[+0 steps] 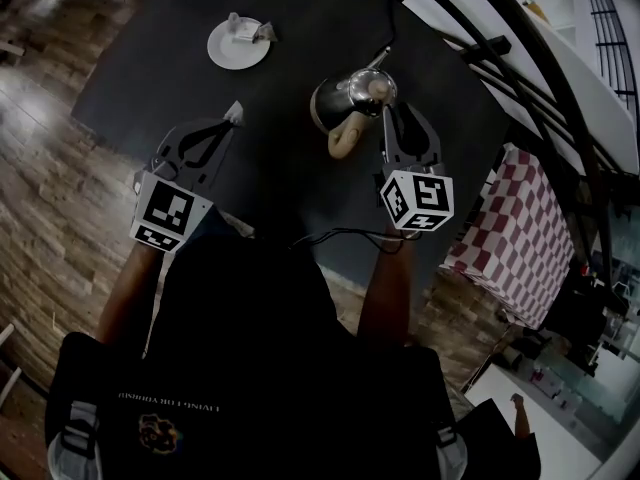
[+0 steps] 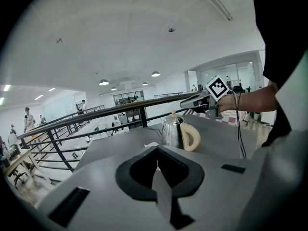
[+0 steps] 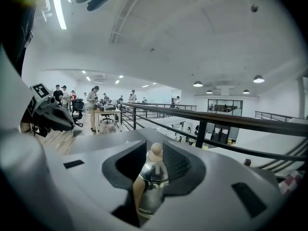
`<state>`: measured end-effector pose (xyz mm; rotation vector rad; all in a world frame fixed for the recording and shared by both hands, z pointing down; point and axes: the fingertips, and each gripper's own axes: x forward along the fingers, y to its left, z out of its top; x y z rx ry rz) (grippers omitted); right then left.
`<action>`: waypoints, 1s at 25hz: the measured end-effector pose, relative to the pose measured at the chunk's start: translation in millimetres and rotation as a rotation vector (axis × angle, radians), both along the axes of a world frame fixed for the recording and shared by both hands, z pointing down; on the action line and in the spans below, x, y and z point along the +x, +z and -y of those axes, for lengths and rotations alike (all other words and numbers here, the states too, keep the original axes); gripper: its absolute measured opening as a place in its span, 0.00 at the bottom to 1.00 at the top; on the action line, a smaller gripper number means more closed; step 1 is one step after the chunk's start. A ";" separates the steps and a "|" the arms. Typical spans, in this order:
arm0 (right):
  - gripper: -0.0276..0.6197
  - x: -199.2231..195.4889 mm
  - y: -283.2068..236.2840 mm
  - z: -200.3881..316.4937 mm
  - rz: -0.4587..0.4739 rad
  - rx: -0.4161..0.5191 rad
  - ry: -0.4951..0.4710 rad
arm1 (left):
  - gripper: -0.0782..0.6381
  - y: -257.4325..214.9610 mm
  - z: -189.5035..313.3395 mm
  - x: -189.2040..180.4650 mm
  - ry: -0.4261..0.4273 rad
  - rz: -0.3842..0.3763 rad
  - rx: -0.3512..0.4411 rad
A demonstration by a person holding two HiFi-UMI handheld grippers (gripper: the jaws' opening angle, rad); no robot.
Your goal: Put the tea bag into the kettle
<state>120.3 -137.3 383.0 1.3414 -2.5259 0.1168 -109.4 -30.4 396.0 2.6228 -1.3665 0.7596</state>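
A steel kettle point(image 1: 345, 96) with a beige handle stands at the middle of the dark table point(image 1: 180, 38), its lid on. My right gripper point(image 1: 392, 108) is at the lid, open, with the lid's round knob point(image 3: 155, 149) between its jaws and a gap at each side. From the left gripper view the kettle point(image 2: 173, 131) stands ahead, with the right gripper point(image 2: 202, 100) reaching over it. My left gripper point(image 1: 228, 120) hovers left of the kettle, shut on a pale tea bag point(image 1: 235, 113), whose paper edge point(image 2: 152, 145) shows at the jaw tips.
A white plate point(image 1: 232, 56) with more tea bags point(image 1: 262, 34) sits at the table's far side. A black cable point(image 1: 390, 28) runs from the kettle to the back edge. A dark railing point(image 1: 520, 58) borders the right; a red checkered cloth point(image 1: 520, 228) lies below it.
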 end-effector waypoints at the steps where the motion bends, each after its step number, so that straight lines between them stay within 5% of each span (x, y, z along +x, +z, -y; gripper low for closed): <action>1: 0.20 -1.9 3.4 3.1 -0.004 -0.007 -0.001 | 0.12 0.3 -0.8 0.5 0.001 -0.001 -0.002; 25: 0.23 -22.8 29.8 32.6 -0.072 -0.040 0.006 | 0.12 -4.1 -6.1 -6.6 -0.013 0.000 0.009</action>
